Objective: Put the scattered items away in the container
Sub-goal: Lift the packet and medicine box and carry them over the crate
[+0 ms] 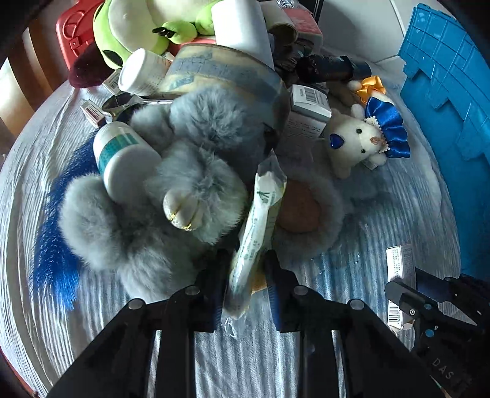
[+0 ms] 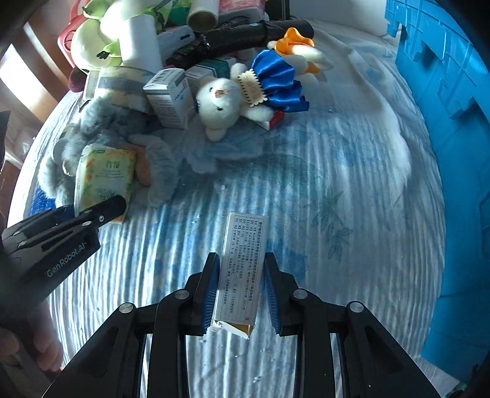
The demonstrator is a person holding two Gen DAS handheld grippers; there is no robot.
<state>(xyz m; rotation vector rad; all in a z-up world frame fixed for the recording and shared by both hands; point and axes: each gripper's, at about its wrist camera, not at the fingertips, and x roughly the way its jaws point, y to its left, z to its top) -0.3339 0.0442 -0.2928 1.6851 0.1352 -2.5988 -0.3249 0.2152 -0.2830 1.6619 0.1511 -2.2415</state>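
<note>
Now the tissue pack (image 1: 257, 232) sits pinched between the left gripper's (image 1: 245, 269) nearly closed jaws, resting on the grey plush (image 1: 147, 232) ahead. Beside it, the right gripper (image 2: 242, 275) clamps a box (image 2: 242, 263); the blue container (image 2: 453, 153) stands right.

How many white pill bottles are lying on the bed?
2: one white bottle rests on the grey plush toy; another lies beside the green plush. More may be hidden.
</note>
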